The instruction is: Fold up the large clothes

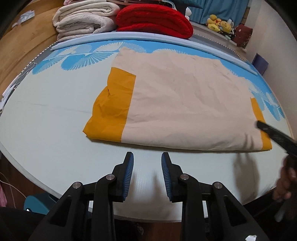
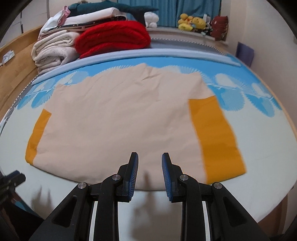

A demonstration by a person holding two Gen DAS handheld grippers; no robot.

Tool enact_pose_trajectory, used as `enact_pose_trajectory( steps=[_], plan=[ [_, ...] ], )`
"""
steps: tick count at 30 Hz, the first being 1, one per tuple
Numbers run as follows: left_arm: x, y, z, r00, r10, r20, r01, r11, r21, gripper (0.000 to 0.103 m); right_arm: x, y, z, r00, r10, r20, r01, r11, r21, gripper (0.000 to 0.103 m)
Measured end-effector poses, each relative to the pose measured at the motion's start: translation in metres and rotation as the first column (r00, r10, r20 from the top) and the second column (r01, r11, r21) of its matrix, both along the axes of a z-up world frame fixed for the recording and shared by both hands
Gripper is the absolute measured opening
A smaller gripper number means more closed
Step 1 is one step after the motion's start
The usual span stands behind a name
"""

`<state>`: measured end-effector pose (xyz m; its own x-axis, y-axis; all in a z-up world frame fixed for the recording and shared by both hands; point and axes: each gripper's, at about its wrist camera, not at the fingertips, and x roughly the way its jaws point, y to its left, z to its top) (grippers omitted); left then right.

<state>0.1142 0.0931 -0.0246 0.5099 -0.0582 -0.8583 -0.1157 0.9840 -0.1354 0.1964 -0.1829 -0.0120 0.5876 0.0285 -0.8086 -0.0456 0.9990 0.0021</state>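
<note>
Pale mint bedding with a band of blue fan-shaped prints covers the bed (image 1: pixel 46 118) before us, and a wooden frame runs along its left side. On it lies the folded garment (image 1: pixel 178 103), a large beige piece with mustard-yellow panels at both ends, spread flat and somewhat creased. Our left tongs (image 1: pixel 147 157) hover over bare sheet just short of the garment's near edge, jaws set wide apart with nothing between the blue ribbed pads. Our right tongs (image 2: pixel 150 157) sit above the near edge of the beige cloth, also wide and empty; whether the tips touch the fabric we cannot tell. From the left camera we see the right tongs as a blurred black shape at the garment's right yellow corner, and the right camera catches part of the left tool at its lower left edge. At the head of the bed stands a stack of folded cream blankets (image 2: pixel 53 50) beside a red knitted blanket (image 2: pixel 113 35), with more folded linens piled on top. Yellow plush toys (image 2: pixel 192 22) rest on the ledge below blue curtains (image 2: pixel 185 7), next to a dark red cushion (image 2: pixel 220 27). We can read no writing, label or brand anywhere.
</note>
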Motion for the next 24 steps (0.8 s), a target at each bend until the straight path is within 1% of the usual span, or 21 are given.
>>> enact_pose_trajectory(
  steps=[2, 5, 8, 9, 12, 13, 16, 18, 20, 22, 24],
  plan=[
    [-0.005, 0.001, 0.003, 1.000, -0.007, 0.010, 0.007, 1.000, -0.003, 0.027, 0.006, 0.014, -0.008, 1.000, 0.011, -0.024, -0.011, 1.000, 0.002, 0.028],
    [-0.009, 0.003, 0.002, 1.000, -0.027, 0.005, 0.027, 1.000, 0.012, 0.027, 0.019, 0.033, -0.031, 0.995, 0.036, -0.090, -0.038, 0.999, -0.024, 0.028],
    [-0.010, 0.006, -0.001, 0.999, -0.038, -0.005, 0.038, 0.999, 0.024, 0.027, 0.032, 0.045, -0.067, 0.973, 0.041, -0.227, -0.059, 0.996, -0.074, 0.028],
    [-0.011, 0.008, -0.002, 0.999, -0.037, -0.006, 0.037, 0.999, 0.024, 0.027, 0.033, 0.045, -0.072, 0.972, 0.033, -0.233, -0.054, 0.995, -0.088, 0.029],
    [-0.013, 0.016, -0.001, 1.000, -0.022, 0.001, 0.022, 1.000, 0.013, 0.027, 0.030, 0.048, -0.065, 0.977, 0.006, -0.213, -0.029, 0.994, -0.102, 0.029],
    [-0.013, 0.018, -0.001, 1.000, -0.015, 0.003, 0.015, 1.000, 0.004, 0.027, 0.026, 0.049, -0.057, 0.982, 0.004, -0.188, -0.023, 0.995, -0.099, 0.029],
    [-0.012, 0.024, -0.001, 1.000, 0.003, 0.000, -0.003, 1.000, -0.022, 0.027, 0.009, 0.052, -0.023, 0.996, 0.031, -0.082, -0.035, 0.998, -0.049, 0.029],
    [-0.011, 0.024, -0.002, 1.000, 0.007, -0.004, -0.007, 1.000, -0.022, 0.027, -0.004, 0.057, -0.006, 0.998, 0.068, -0.014, -0.069, 0.995, -0.067, 0.029],
    [-0.010, 0.022, -0.003, 1.000, 0.007, -0.005, -0.007, 0.999, -0.032, 0.027, -0.015, 0.060, 0.003, 0.995, 0.100, 0.012, -0.098, 0.991, -0.089, 0.029],
    [-0.009, 0.019, -0.003, 1.000, -0.002, -0.007, 0.001, 0.999, -0.050, 0.027, -0.023, 0.060, 0.006, 0.993, 0.121, 0.012, -0.119, 0.989, -0.092, 0.029],
    [-0.008, 0.014, -0.006, 1.000, -0.018, -0.015, 0.017, 0.999, -0.030, 0.027, -0.031, 0.056, 0.006, 0.992, 0.123, 0.011, -0.121, 0.989, -0.089, 0.029]
  ],
)
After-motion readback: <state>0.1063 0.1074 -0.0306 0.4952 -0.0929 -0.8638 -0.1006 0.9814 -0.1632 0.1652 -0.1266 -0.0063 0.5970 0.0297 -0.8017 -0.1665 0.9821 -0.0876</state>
